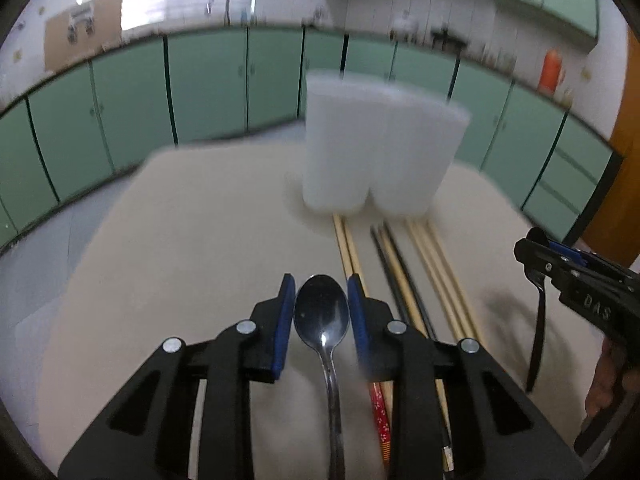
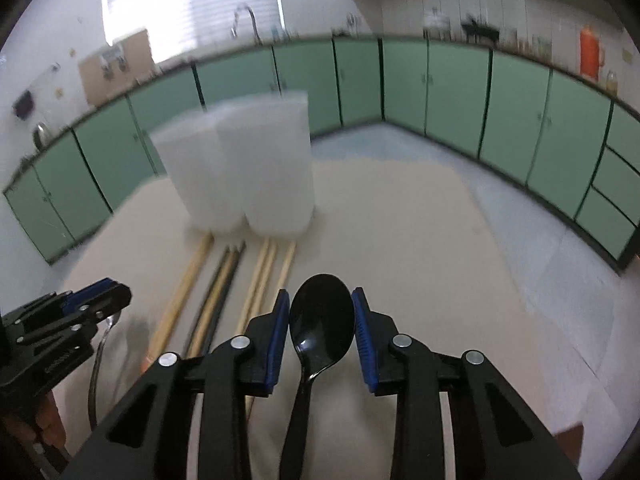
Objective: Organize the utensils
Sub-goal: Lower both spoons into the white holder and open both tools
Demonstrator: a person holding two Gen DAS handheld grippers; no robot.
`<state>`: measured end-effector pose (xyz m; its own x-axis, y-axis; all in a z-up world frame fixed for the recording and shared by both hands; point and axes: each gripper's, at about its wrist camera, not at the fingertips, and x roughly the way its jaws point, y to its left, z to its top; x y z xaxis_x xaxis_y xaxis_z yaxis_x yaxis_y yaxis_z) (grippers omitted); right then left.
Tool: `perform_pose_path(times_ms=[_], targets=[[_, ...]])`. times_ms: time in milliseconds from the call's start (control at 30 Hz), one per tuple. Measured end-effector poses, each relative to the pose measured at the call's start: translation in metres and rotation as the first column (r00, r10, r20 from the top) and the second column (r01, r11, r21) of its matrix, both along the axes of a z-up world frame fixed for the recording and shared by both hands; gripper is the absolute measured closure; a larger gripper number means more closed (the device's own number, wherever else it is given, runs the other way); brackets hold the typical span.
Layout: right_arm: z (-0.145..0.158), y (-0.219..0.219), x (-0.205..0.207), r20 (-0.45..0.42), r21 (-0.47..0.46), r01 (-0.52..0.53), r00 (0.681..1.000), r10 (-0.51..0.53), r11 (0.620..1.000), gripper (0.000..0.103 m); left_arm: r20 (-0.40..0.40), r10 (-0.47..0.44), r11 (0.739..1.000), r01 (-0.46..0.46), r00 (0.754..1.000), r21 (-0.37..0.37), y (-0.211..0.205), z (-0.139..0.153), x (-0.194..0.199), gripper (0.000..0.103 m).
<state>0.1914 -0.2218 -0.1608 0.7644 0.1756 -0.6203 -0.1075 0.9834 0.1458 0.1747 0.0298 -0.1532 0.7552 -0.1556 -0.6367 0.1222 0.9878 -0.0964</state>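
Observation:
In the left wrist view my left gripper (image 1: 322, 292) is shut on the bowl of a shiny metal spoon (image 1: 323, 316), whose handle runs back toward the camera. My right gripper (image 2: 321, 300) is shut the same way on a black plastic spoon (image 2: 322, 322). Each view shows the other gripper held off the table: the right gripper (image 1: 530, 250) with the black spoon (image 1: 539, 320) hanging down, the left gripper (image 2: 114, 294) with the metal spoon (image 2: 98, 356) hanging. A white two-compartment holder (image 1: 376, 148) (image 2: 240, 168) stands upright ahead.
Several wooden and black chopsticks (image 1: 400, 272) (image 2: 224, 280) lie side by side on the beige table (image 1: 180, 260), pointing at the holder's base. A hand (image 1: 600, 392) grips the right tool. Green cabinets (image 2: 456, 92) line the room beyond the table's far edge.

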Motion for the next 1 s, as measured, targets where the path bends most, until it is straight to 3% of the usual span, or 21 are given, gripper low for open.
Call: perform_pose_path(times_ms=[300,467,633,833,1000], targets=[[0.046,-0.010,0.013,0.192,0.067,-0.069,0.980,0.055,0.995,0.072,0.202,0.046,0.993,-0.022,0.978,-0.119,0.009,0.046,-0.008,0.078],[0.084,-0.014,0.029,0.286,0.126,-0.105,0.956,0.065,0.986,0.072,0.325,0.045,0.985,0.012,0.945,-0.173,0.008,0.094,0.002,0.078],[0.127,-0.014,0.063,0.391,0.155,-0.142,0.918,0.071,0.978,0.072,0.438,0.027,0.981,0.061,0.899,-0.184,-0.007,0.143,0.040,0.078],[0.148,-0.013,0.116,0.436,0.201,-0.148,0.899,0.047,0.968,0.072,0.481,-0.002,0.979,0.100,0.877,-0.179,-0.034,0.167,0.090,0.078],[0.122,-0.006,0.154,0.393,0.179,-0.119,0.919,0.040,0.977,0.072,0.423,-0.008,0.980,0.092,0.906,-0.177,-0.044,0.144,0.126,0.078]])
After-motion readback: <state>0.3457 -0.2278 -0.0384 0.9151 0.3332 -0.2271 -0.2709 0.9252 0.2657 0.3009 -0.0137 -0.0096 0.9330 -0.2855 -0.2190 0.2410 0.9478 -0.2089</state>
